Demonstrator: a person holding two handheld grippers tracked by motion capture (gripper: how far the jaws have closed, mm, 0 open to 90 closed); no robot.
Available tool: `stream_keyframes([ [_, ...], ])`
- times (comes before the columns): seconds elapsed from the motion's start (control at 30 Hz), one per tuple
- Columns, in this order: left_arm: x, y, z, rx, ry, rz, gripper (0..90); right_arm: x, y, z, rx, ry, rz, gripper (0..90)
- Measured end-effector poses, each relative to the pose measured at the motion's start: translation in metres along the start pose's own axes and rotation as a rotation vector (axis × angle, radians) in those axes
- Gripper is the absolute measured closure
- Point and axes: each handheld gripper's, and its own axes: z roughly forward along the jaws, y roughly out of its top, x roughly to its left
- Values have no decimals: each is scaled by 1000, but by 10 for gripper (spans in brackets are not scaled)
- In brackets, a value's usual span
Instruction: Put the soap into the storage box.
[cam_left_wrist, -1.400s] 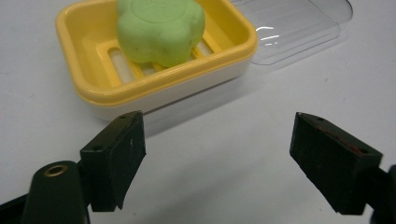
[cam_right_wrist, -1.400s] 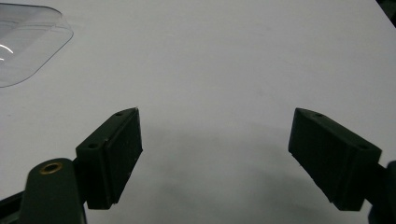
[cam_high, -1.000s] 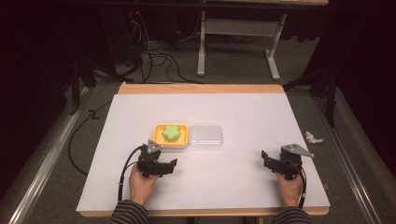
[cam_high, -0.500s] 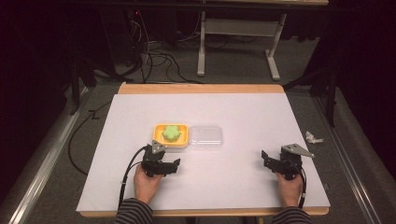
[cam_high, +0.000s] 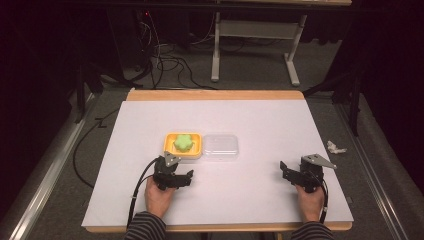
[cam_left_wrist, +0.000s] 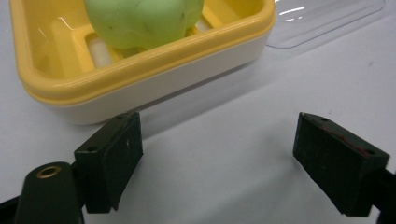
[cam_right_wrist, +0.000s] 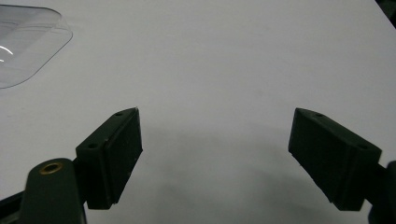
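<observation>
We judge our left gripper (cam_high: 172, 172), jaws spread and empty, the nearer tool, since the yellow dish (cam_high: 170, 150) holding the green lump (cam_high: 183, 143) sits just ahead of it, while our right gripper (cam_high: 300, 174), also spread, rests well apart.

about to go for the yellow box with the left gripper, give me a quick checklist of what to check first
1. Left gripper open: ok, jaws stand wide apart with nothing between them.
2. Left gripper lined up with the yellow box: not ok, the box sits off toward its left jaw, not centred in the gap.
3. Green object inside the box: ok, it rests in the box.
4. Clear lid out of the way: ok, it lies flat beside the box, on its right in the high view.
5. Right gripper free: ok, open over bare white table.
6. Box's grip on the table: cannot tell.
</observation>
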Motion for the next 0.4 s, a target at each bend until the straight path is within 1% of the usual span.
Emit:
stream_keyframes([
  [0.1,0,0,-1,-13,-1,-11,161,0,0,0,-1,0,1,179],
  [0.4,-1,-1,-2,-35,-1,4,160,0,0,0,-1,2,-3,179],
])
